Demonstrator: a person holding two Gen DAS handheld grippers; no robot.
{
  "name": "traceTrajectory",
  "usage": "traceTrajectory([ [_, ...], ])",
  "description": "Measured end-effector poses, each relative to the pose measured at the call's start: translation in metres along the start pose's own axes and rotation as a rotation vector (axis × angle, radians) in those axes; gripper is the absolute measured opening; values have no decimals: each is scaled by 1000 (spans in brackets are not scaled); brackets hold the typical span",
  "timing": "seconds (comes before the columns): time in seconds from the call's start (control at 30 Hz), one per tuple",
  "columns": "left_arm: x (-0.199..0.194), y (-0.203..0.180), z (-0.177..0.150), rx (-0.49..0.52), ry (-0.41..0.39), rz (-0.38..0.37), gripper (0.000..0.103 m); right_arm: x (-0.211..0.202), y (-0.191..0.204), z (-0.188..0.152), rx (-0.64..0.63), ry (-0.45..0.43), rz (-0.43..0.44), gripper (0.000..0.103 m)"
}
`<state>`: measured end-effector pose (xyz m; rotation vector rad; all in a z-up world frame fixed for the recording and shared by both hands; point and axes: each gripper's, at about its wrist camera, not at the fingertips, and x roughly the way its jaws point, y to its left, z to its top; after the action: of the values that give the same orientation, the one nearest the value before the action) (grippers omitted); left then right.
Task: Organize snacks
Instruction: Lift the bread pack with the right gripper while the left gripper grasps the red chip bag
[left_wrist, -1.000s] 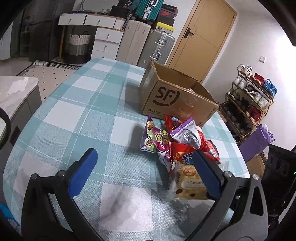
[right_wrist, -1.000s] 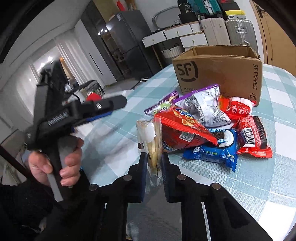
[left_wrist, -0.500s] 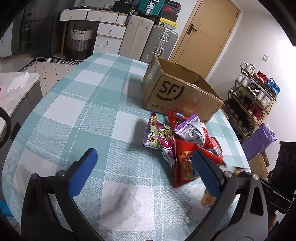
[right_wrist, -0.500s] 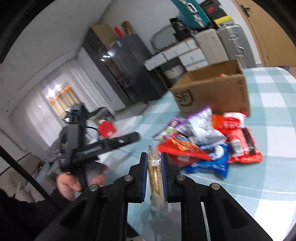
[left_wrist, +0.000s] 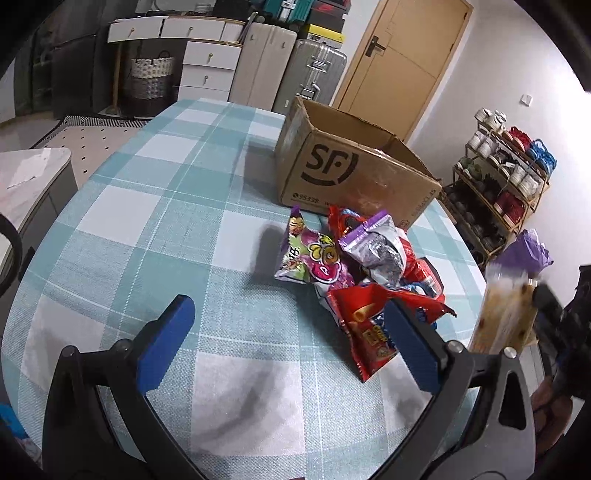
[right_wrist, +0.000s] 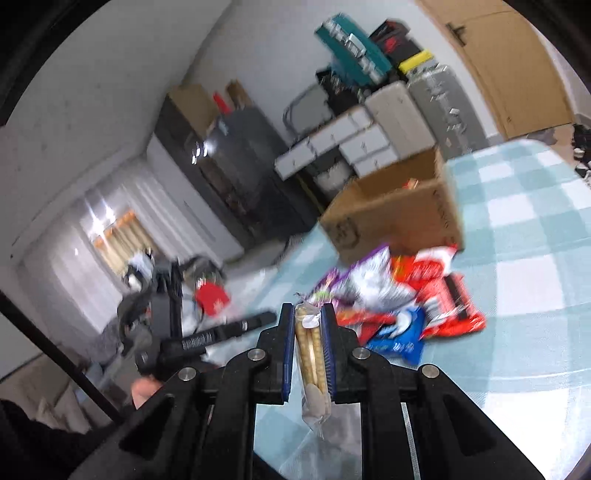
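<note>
Even indoor light, soft shadows on the table. Right view motion-blurred; window glares. Fisheye edges bend, corners black

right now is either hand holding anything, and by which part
The right tongs are shut on a clear pack of biscuits, pinching it across its flat sides near the middle, its lower end hanging free. The left tongs are open and hold nothing.

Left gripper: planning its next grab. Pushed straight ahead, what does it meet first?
Likely the bare checked tablecloth: the open left gripper points past the snack pile, which sits right of its line. Depth is uncertain.
</note>
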<state>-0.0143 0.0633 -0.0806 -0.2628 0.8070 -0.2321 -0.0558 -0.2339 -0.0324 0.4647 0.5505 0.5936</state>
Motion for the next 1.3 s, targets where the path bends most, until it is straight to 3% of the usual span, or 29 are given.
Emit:
traceTrajectory([
  [0.3, 8, -30, -12, 132, 45, -41, 102, -1, -24, 10, 43, 15, -99, 14],
  [0.5, 25, -51, -23, 191, 127, -76, 102, 9, -30, 14, 34, 26, -125, 14],
  [0.73, 43, -72, -26, 272, 142, -21, 102, 18, -29, 12, 22, 45, -120, 14],
  [0.93, 57, -73, -26, 285, 177, -30, 102, 17, -31, 10, 40, 44, -123, 14],
  [1.03, 62, -74, -24, 295, 185, -38, 90, 15, -34, 11, 56, 35, -119, 14],
  [1.1, 68, -71, -24, 283, 214, -49, 67, 14, -37, 11, 66, 33, -117, 14],
  [1.3, 68, -69, -26, 279, 229, -95, 49, 10, -41, 11, 84, 24, -113, 14],
])
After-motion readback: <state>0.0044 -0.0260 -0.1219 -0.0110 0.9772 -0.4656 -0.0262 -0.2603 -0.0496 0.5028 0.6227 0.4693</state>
